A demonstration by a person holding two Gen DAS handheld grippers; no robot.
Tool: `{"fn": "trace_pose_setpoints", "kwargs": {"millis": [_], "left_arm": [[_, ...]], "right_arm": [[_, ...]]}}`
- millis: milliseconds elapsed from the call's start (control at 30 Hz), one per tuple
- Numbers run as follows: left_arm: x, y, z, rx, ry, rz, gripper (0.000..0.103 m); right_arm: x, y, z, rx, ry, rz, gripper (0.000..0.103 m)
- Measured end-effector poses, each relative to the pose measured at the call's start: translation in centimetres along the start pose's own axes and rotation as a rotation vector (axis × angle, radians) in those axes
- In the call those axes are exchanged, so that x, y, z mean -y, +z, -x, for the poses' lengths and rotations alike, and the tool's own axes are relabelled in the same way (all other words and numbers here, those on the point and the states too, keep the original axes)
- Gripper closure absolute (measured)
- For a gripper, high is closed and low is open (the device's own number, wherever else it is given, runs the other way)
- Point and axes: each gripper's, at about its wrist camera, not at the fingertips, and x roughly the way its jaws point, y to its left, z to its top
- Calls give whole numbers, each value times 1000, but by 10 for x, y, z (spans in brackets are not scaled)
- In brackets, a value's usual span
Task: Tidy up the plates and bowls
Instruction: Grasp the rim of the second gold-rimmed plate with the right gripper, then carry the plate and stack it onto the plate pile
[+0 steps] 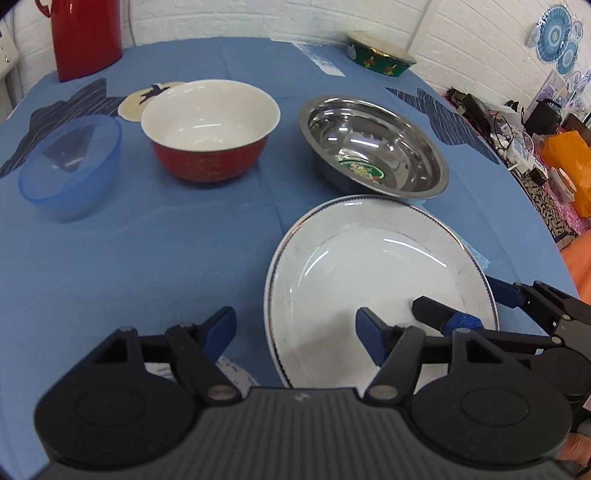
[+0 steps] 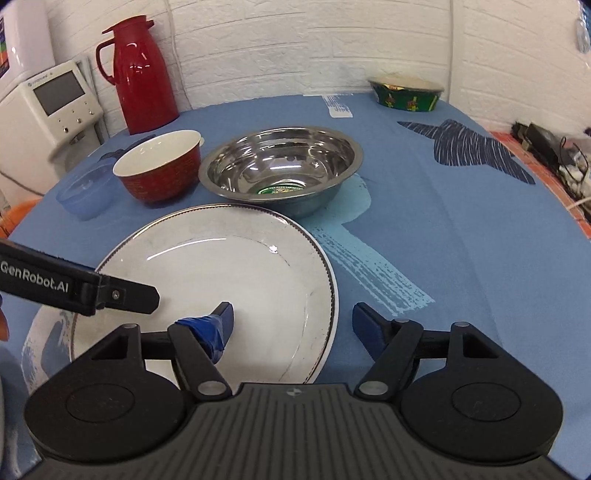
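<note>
A white plate (image 1: pixel 369 258) (image 2: pixel 221 266) with a dark beaded rim lies on the blue tablecloth, nearest to me. My left gripper (image 1: pixel 295 328) is open across its left rim, one fingertip over the plate and the other over the cloth. My right gripper (image 2: pixel 293 315) (image 1: pixel 458 295) is open across the right rim in the same way. Behind the plate stands a steel bowl (image 1: pixel 373 147) (image 2: pixel 280 166). Left of that are a red bowl with a white inside (image 1: pixel 210 118) (image 2: pixel 159 158) and a blue plastic bowl (image 1: pixel 70 162) (image 2: pixel 88 192). All three bowls are upright and apart.
A red thermos jug (image 1: pixel 86 33) (image 2: pixel 142 74) stands at the back left of the round table. A green patterned bowl (image 1: pixel 380 55) (image 2: pixel 406 92) sits at the back right. A white appliance (image 2: pixel 55 99) is beyond the left edge, and clutter (image 1: pixel 535 140) lies past the right edge.
</note>
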Motion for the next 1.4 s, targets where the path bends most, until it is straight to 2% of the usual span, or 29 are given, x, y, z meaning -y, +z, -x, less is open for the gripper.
{"fn": "trace_pose_setpoints", "kwargs": {"millis": [100,200,233,267,500,600,633,800,1000,1167,1400], "left_arm": [[3,-2,0,8,18,-27,38],[4,-4,1,15,37,-39,44],[4,-5,1,16,41,-50,53],[5,-6,1,17,40,-59,55],[6,-7,1,27,42,-64,55],[12,-9,3,34,47,-91,67],[13,-9,4,35,54,-96,68],[9,-11,7,32,44,-50,83],[7,-20,22,19,42,-47,83],[5,-24,50,49,21,-26,83],[-11,-49,122,141,12,0,83]], "right_arm": [[-3,4,-2,-11,-24,-22,42],[-7,6,-3,-21,0,-2,42],[-10,4,-3,-16,20,18,42],[-12,2,-2,-11,33,32,41],[-11,-2,-1,13,50,61,44],[-10,-3,1,19,52,67,49],[-9,-4,1,21,51,64,52],[-12,-10,7,30,39,40,54],[-13,-19,28,37,84,-72,53],[-26,-14,57,77,80,-61,53],[-66,-11,109,165,119,10,53]]}}
